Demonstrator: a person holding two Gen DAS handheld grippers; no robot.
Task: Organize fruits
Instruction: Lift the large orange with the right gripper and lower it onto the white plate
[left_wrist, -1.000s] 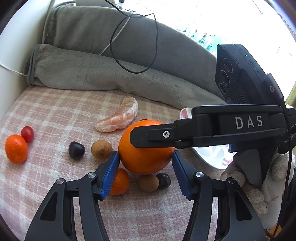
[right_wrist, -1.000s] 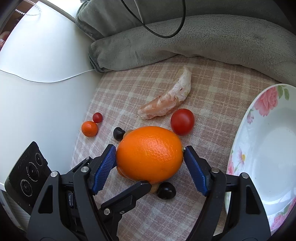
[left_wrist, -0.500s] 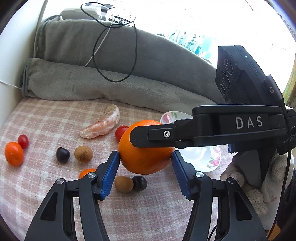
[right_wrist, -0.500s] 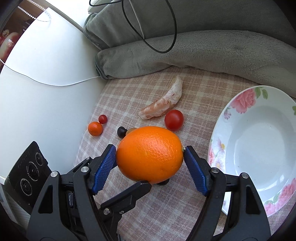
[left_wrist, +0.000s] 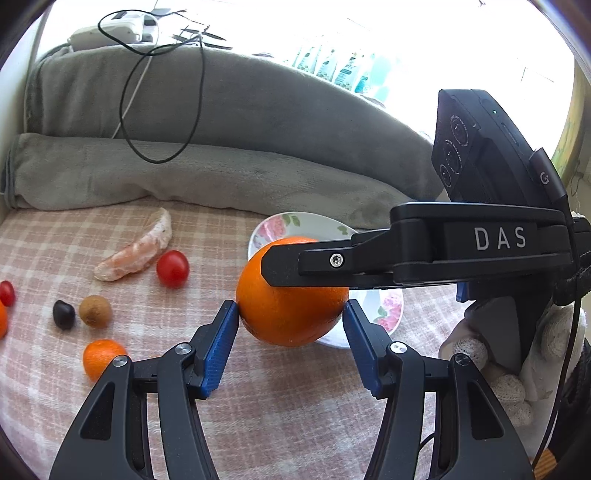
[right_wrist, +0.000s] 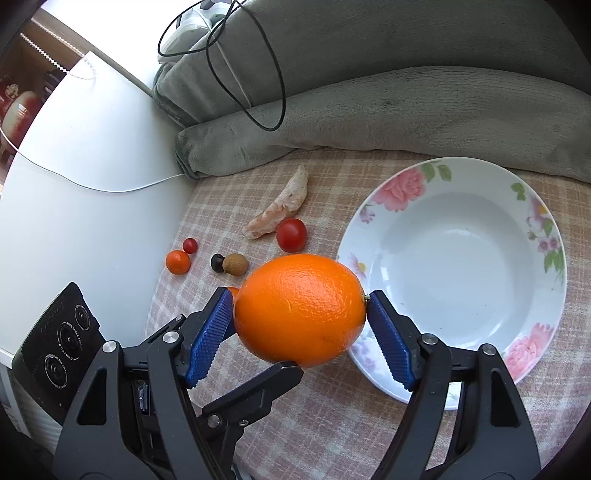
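A big orange (right_wrist: 300, 308) is clamped between my right gripper's (right_wrist: 300, 325) blue pads, held above the checked cloth beside the floral plate (right_wrist: 532, 206). In the left wrist view the same orange (left_wrist: 291, 310) sits between my left gripper's (left_wrist: 291, 332) fingers, touching the left pad (left_wrist: 218, 350); the right gripper's finger (left_wrist: 332, 262) crosses over it. Both grippers hold it. On the cloth lie a citrus segment (left_wrist: 136, 251), a red tomato (left_wrist: 172, 268), a small mandarin (left_wrist: 101, 357), a brown longan (left_wrist: 95, 311) and a dark fruit (left_wrist: 63, 314).
A rolled grey blanket (right_wrist: 369, 122) with a black cable (right_wrist: 258, 74) bounds the far side. A white wall (right_wrist: 92, 166) stands at the left. Another small mandarin (right_wrist: 178, 261) and a cherry tomato (right_wrist: 190, 245) lie near the cloth's left edge.
Both grippers have lifted the orange off the cloth and carried it right toward the plate. The fruits that were under it have dropped out of sight or shifted left in view.
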